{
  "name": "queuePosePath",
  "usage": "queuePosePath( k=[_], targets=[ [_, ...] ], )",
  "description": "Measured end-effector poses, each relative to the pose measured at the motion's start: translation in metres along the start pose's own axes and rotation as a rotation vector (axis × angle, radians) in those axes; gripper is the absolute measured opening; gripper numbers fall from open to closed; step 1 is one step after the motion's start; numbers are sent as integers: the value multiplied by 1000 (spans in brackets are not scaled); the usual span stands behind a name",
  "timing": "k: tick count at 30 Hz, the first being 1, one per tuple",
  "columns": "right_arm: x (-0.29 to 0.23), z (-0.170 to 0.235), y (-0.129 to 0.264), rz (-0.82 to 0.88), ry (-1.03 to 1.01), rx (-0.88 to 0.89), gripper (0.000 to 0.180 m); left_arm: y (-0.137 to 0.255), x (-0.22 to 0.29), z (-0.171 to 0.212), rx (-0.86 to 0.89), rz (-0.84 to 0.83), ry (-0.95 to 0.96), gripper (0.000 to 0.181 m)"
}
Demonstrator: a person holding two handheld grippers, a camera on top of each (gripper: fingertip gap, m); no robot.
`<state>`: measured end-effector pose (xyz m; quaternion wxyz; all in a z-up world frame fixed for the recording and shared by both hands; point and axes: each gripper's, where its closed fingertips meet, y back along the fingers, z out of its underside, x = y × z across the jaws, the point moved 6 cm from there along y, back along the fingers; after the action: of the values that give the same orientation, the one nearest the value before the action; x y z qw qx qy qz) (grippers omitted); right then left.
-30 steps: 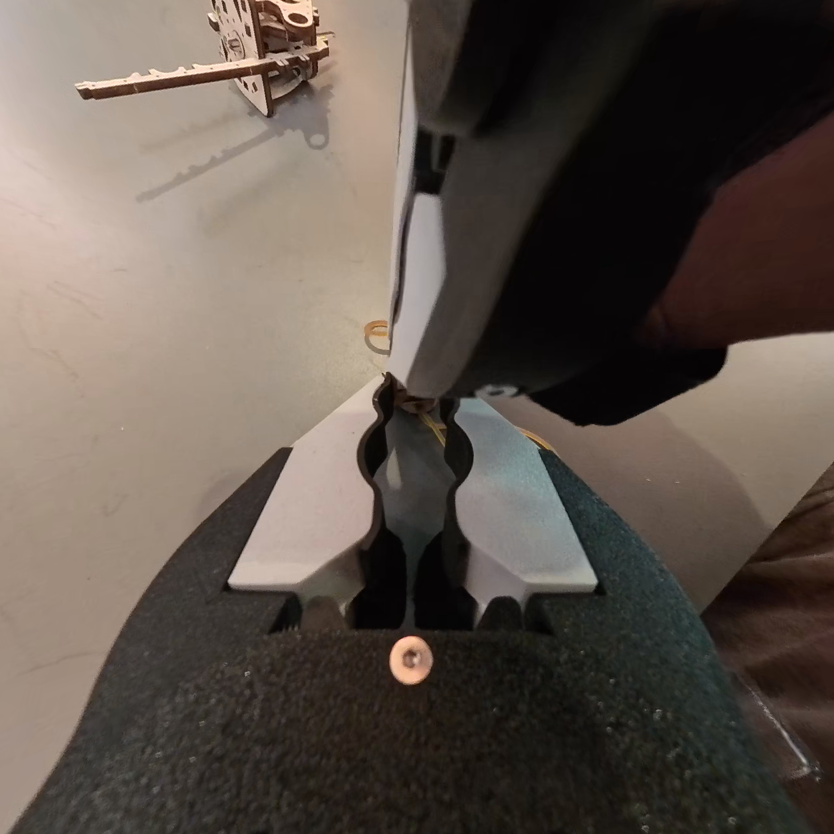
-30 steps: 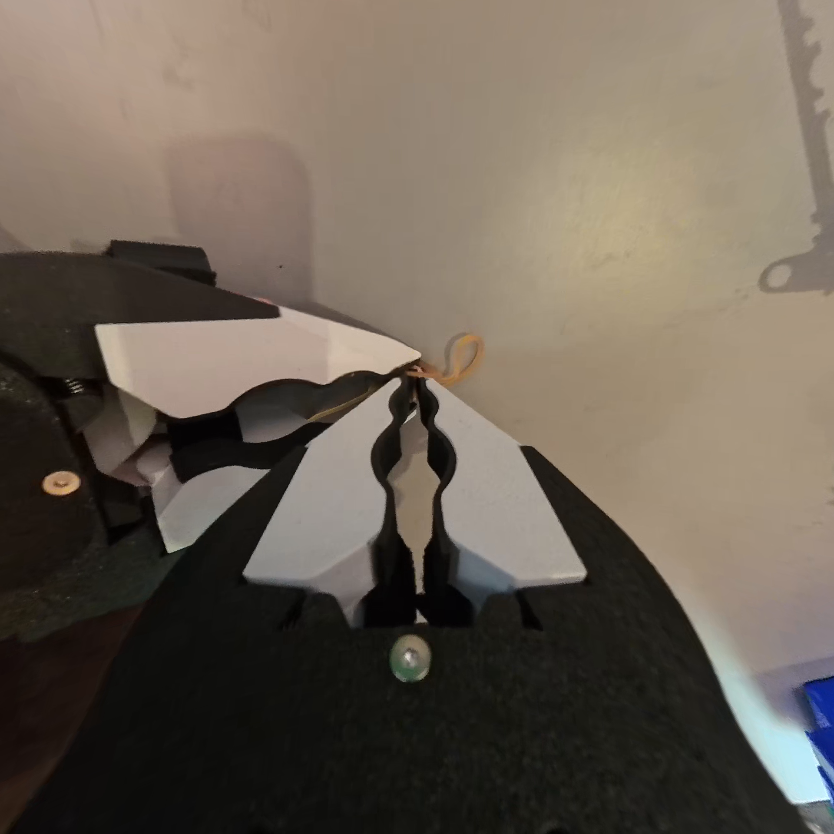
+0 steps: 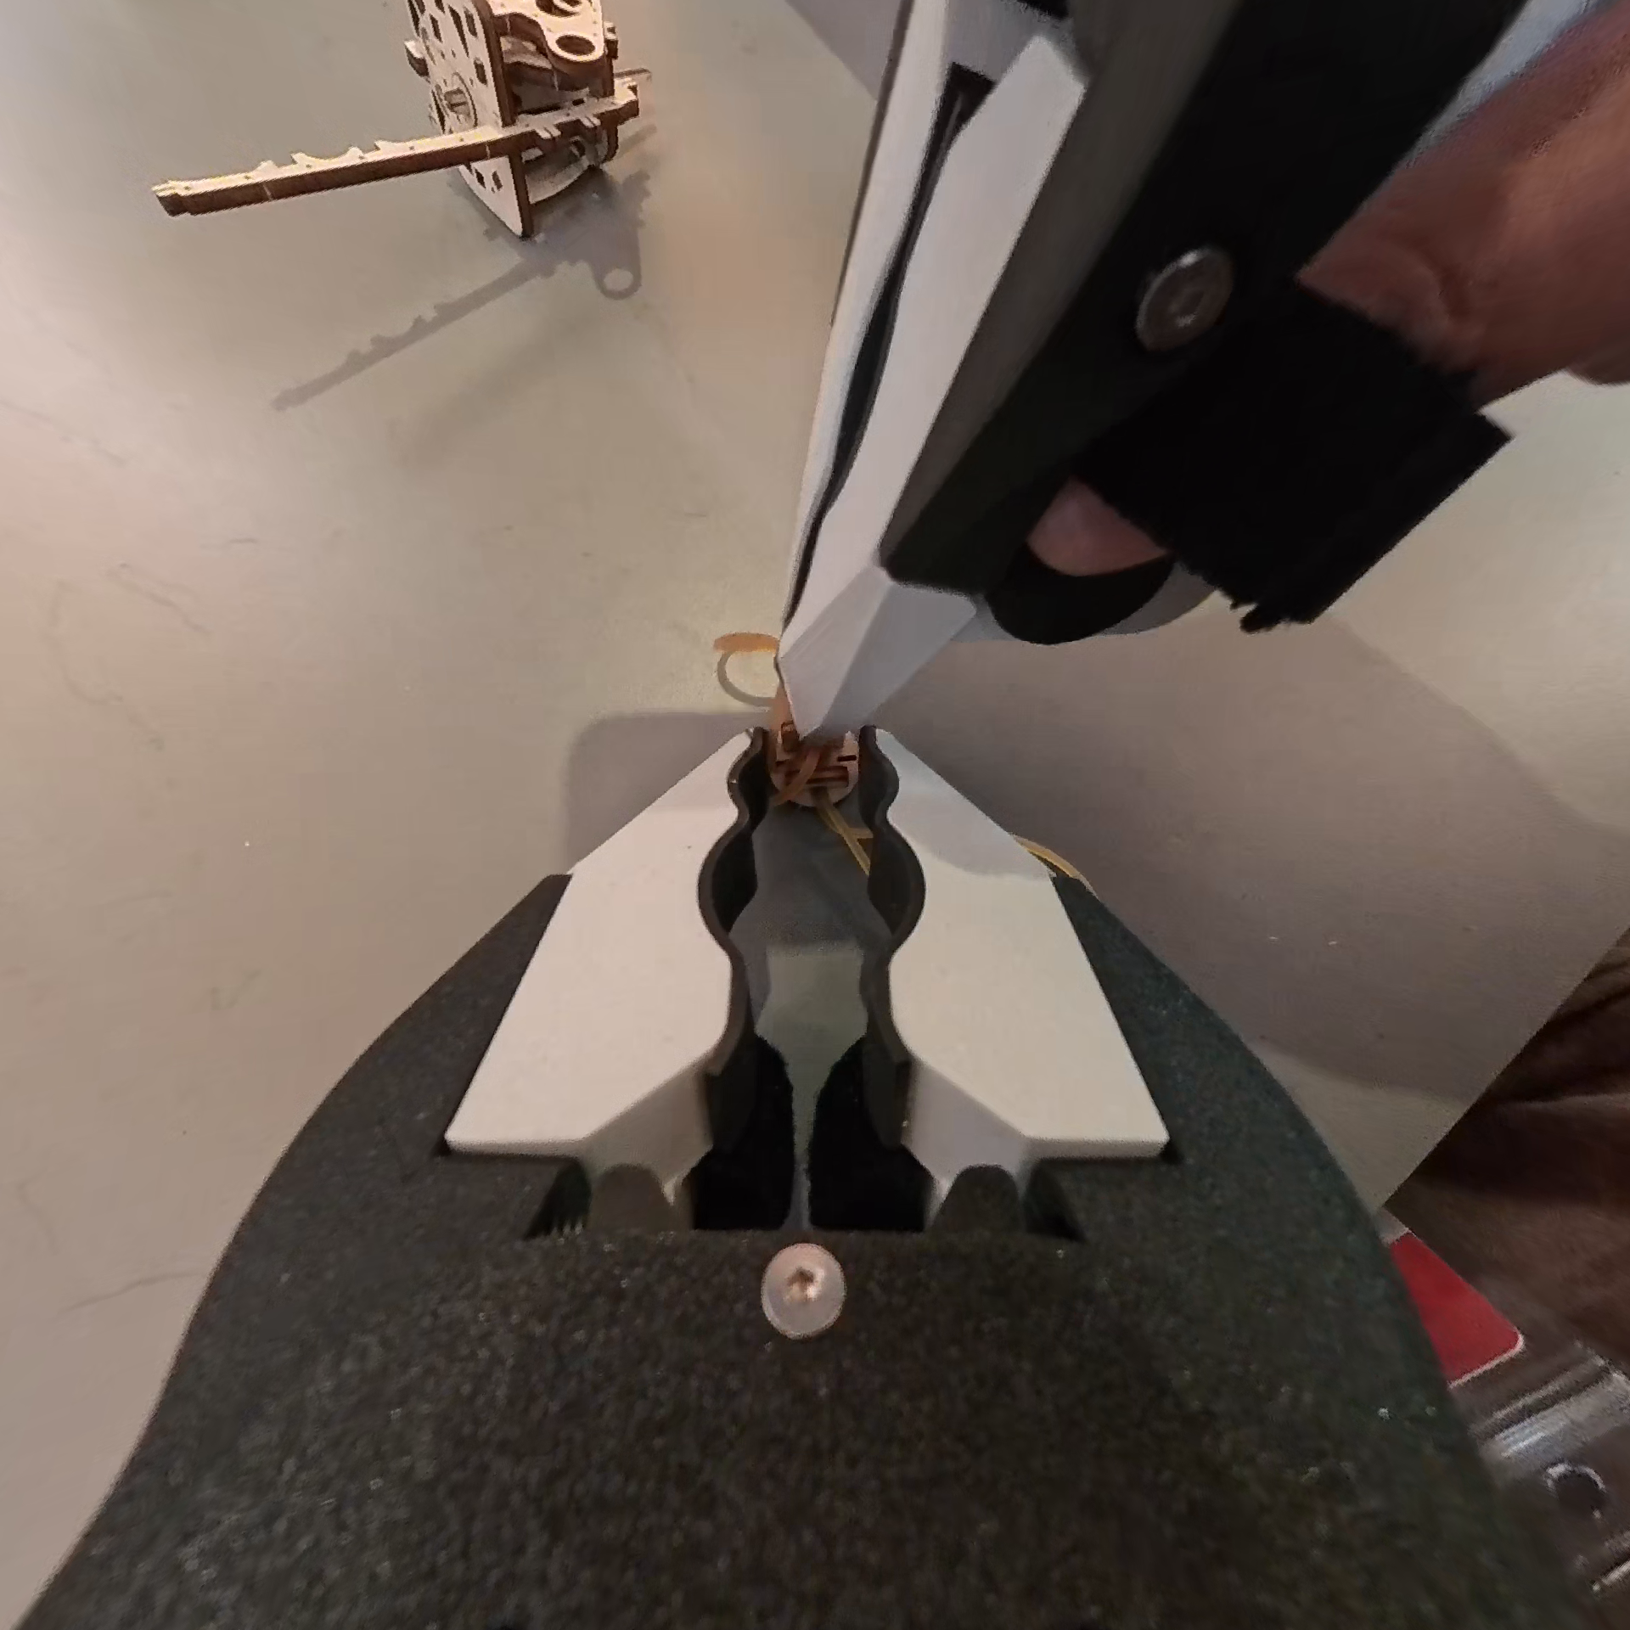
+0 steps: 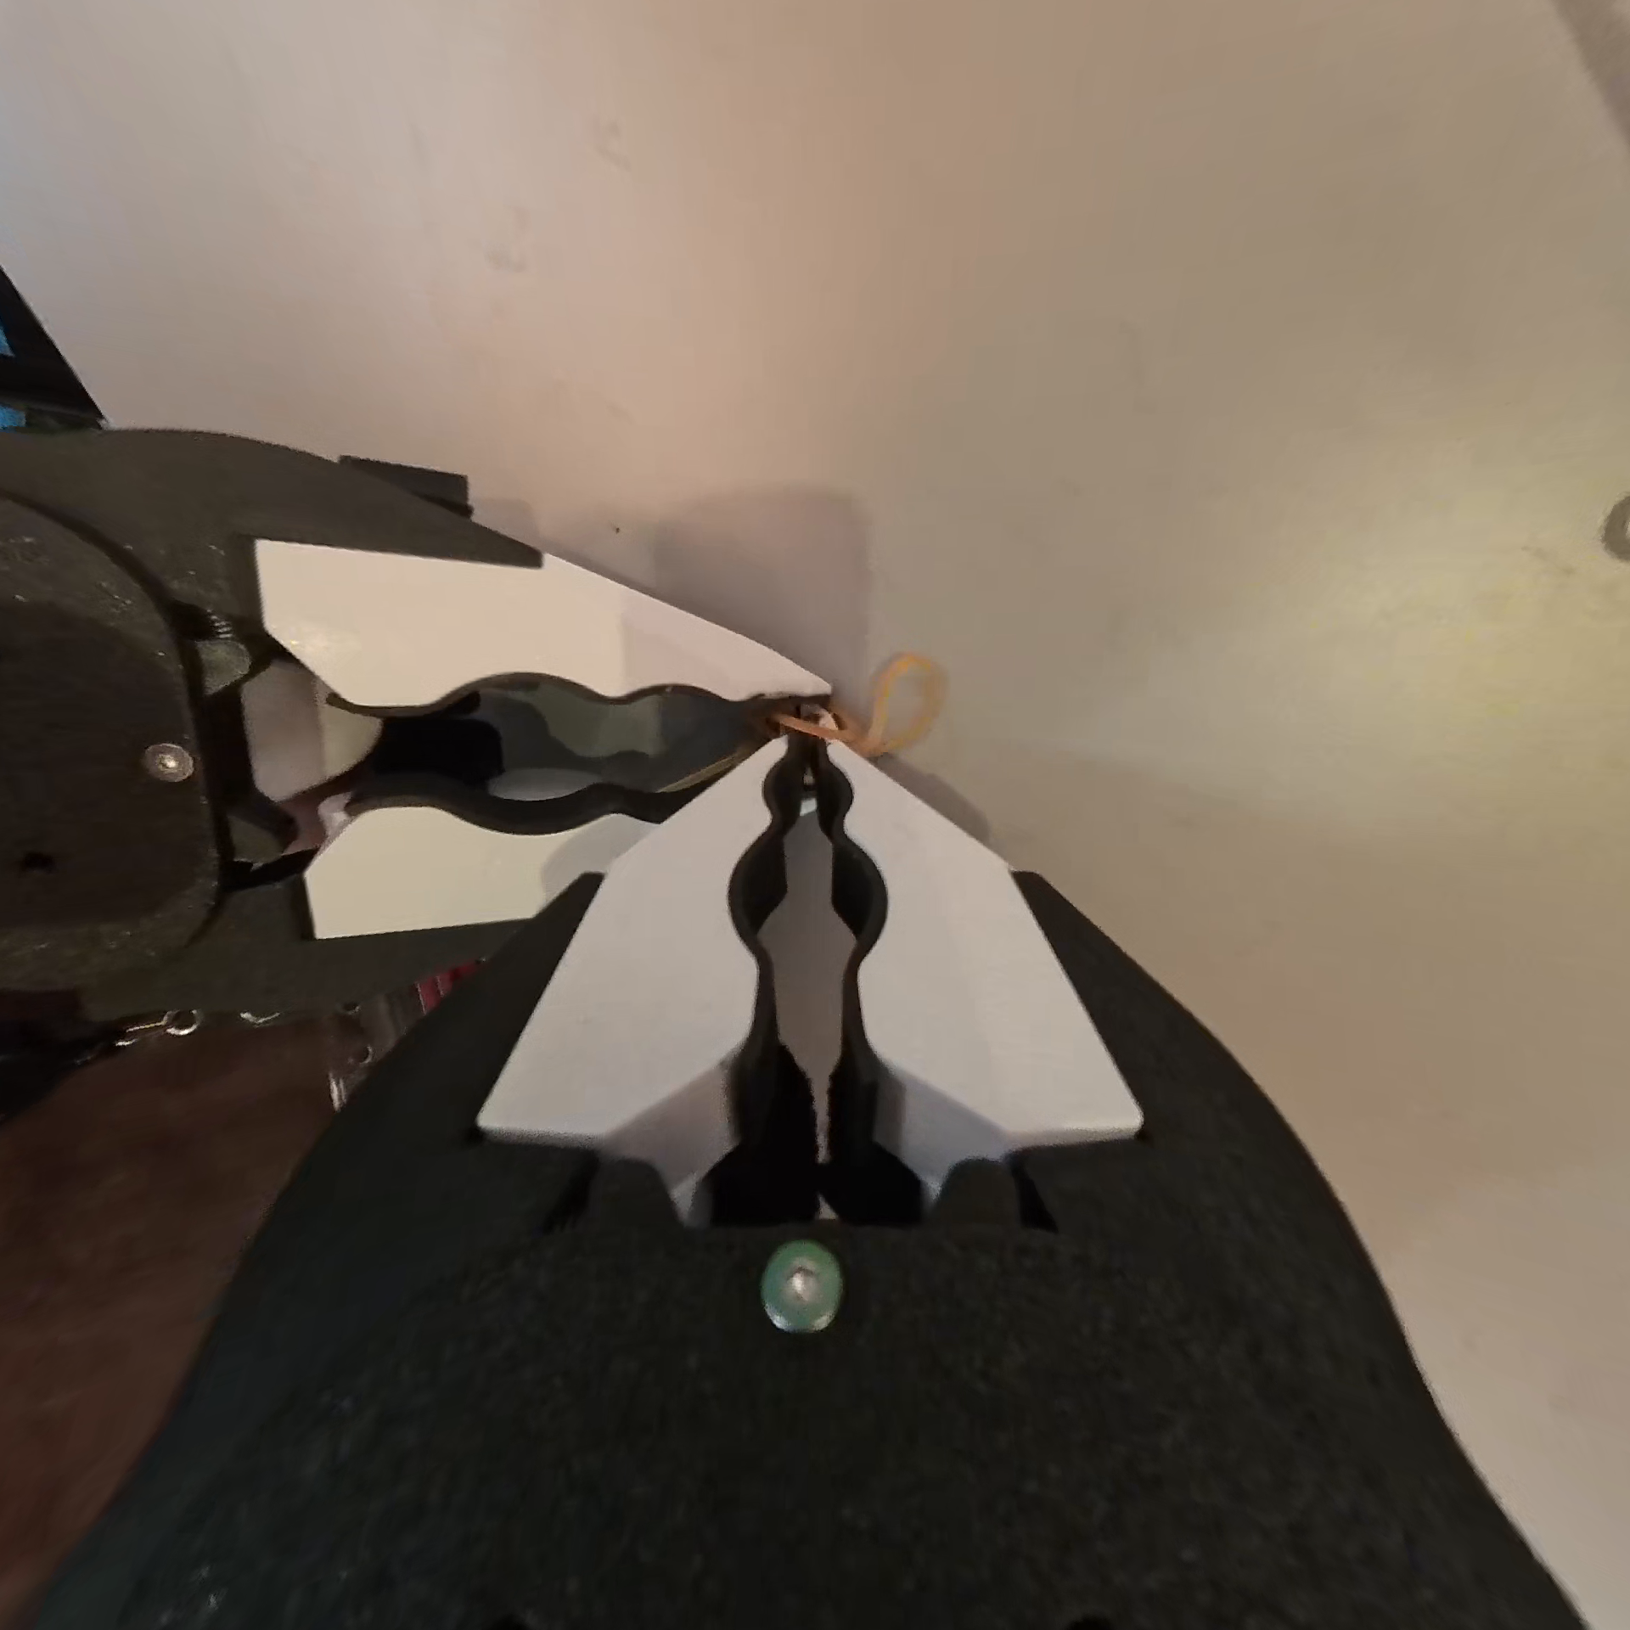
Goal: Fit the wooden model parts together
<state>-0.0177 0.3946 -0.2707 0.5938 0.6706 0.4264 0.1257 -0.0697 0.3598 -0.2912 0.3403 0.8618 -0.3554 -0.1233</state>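
Two tongs meet over one small round wooden model part (image 3: 813, 766) wound with a tan rubber band (image 4: 900, 701). Left tongs (image 3: 813, 750) pinch it at the tips, nearly closed; right tongs (image 4: 807, 728), closed to a sliver, grip the band there. Far left on the grey table (image 3: 309, 617) stands a laser-cut wooden model assembly (image 3: 512, 106).

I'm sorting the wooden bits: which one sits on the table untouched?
The big wooden model with the long notched stick, far across the table. The small wooden piece is pinched in the left claw.
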Motion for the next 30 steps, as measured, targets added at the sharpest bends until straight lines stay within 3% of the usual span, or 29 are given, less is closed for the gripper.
queuePosePath(
  k=[13,30],
  targets=[
    [-12,-4,-4,192,97,-123,1,0,0,0,0,3,1,19],
    [-8,-7,-4,160,74,-155,0,0,0,0,0,7,5,18]
  ],
)
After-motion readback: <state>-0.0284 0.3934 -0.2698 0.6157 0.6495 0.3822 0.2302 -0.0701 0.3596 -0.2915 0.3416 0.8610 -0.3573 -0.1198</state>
